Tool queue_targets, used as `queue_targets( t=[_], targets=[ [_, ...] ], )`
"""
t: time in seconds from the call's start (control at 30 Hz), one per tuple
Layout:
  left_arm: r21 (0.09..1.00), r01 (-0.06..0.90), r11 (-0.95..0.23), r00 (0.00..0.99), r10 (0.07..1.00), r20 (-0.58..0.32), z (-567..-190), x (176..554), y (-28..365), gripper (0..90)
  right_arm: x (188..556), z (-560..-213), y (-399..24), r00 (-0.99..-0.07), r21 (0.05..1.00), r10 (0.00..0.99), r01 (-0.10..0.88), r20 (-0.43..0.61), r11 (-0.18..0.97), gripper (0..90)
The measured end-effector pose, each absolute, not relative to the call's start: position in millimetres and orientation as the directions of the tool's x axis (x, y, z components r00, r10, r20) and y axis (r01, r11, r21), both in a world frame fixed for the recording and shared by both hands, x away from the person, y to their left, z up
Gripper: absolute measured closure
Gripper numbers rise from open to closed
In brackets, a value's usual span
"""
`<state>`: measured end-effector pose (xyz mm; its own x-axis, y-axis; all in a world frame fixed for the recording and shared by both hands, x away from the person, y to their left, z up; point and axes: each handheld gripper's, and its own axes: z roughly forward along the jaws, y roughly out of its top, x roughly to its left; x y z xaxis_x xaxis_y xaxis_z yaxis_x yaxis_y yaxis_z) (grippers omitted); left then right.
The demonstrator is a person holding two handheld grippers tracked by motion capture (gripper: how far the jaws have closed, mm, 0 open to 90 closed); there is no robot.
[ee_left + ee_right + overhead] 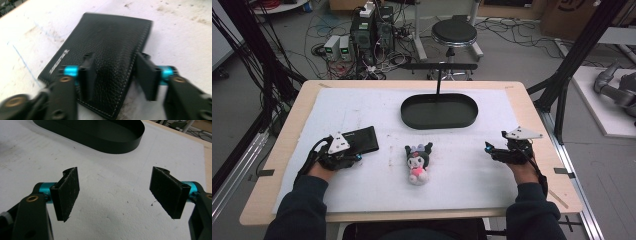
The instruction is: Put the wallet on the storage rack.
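Black grained-leather wallet [100, 57] straddled by the left gripper [115, 75], left of centre on the white foam-covered surface [362, 105].

Its jaws are parted, not clenched; the right gripper [115, 192] is spread over bare foam. A small plush doll [418, 162] lies mid-frame, a black oval tray [439, 111] above it.

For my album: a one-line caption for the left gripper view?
Left tongs straddling one edge of a black leather wallet on the white table.

Wallet: a black pebbled-leather wallet [105, 55] with pale stitching, flat on my white foam mat [180, 32].
My left gripper [116, 72]: jaws apart – one over the leather, one just past its stitched edge.
Focus: blurred.
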<state>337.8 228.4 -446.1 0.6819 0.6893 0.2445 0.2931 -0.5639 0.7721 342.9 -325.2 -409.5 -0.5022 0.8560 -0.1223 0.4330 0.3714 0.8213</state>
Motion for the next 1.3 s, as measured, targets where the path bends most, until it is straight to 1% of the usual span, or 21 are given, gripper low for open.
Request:
queue_targets(
  t=[0.03, 0.1, 0.17, 0.23, 0.43, 0.53, 0.6, 0.87, 1.0, 1.13, 1.3],
  targets=[
    [0.774, 0.28, -0.567, 0.679, 0.687, 0.258, -444.6, 336.9, 227.2, 71.0, 342.8, -409.5, -325.2, -0.501, 0.822, 0.857, 0.432, -0.122, 0.37, 24.3],
    [0.783, 0.292, -0.55, 0.67, 0.701, 0.243, -442.7, 337.4, 227.0, 77.3, 342.6, -409.3, -325.6, -0.499, 0.822, 0.858, 0.434, -0.121, 0.368, 24.4],
    [0.795, 0.306, -0.523, 0.653, 0.723, 0.225, -439.5, 336.9, 227.9, 81.7, 343.1, -409.3, -326.3, -0.501, 0.822, 0.857, 0.431, -0.126, 0.372, 24.4],
    [0.814, 0.32, -0.484, 0.635, 0.747, 0.195, -436.2, 337.0, 230.2, 83.0, 343.4, -409.6, -326.0, -0.498, 0.822, 0.859, 0.436, -0.12, 0.367, 24.3],
    [0.88, 0.373, -0.294, 0.595, 0.804, 0.016, -423.4, 338.0, 241.4, 83.7, 343.6, -409.7, -326.0, -0.495, 0.822, 0.861, 0.437, -0.12, 0.366, 24.3],
    [0.895, 0.391, -0.215, 0.567, 0.822, -0.05, -413.3, 340.8, 245.7, 83.9, 343.5, -409.6, -325.9, -0.495, 0.822, 0.861, 0.437, -0.12, 0.366, 24.3],
    [0.901, 0.395, -0.181, 0.554, 0.829, -0.077, -405.0, 343.1, 248.3, 84.2, 343.5, -409.4, -325.9, -0.494, 0.824, 0.861, 0.434, -0.121, 0.365, 24.3],
    [0.89, 0.434, -0.143, 0.522, 0.844, -0.119, -382.5, 353.3, 254.7, 85.4, 343.0, -408.5, -325.5, -0.492, 0.825, 0.863, 0.436, -0.116, 0.36, 24.4],
    [0.879, 0.465, -0.1, 0.519, 0.836, -0.18, -375.6, 354.9, 258.1, 85.9, 343.1, -408.5, -325.3, -0.492, 0.825, 0.863, 0.437, -0.115, 0.36, 24.3],
    [0.866, 0.486, -0.118, 0.529, 0.828, -0.183, -368.9, 356.8, 257.2, 85.9, 342.9, -408.4, -325.6, -0.493, 0.826, 0.862, 0.433, -0.116, 0.359, 24.4],
    [0.838, 0.53, -0.127, 0.511, 0.837, -0.197, -369.5, 366.2, 255.4, 85.9, 342.8, -408.3, -325.3, -0.495, 0.826, 0.861, 0.432, -0.118, 0.362, 24.4]
  ],
)
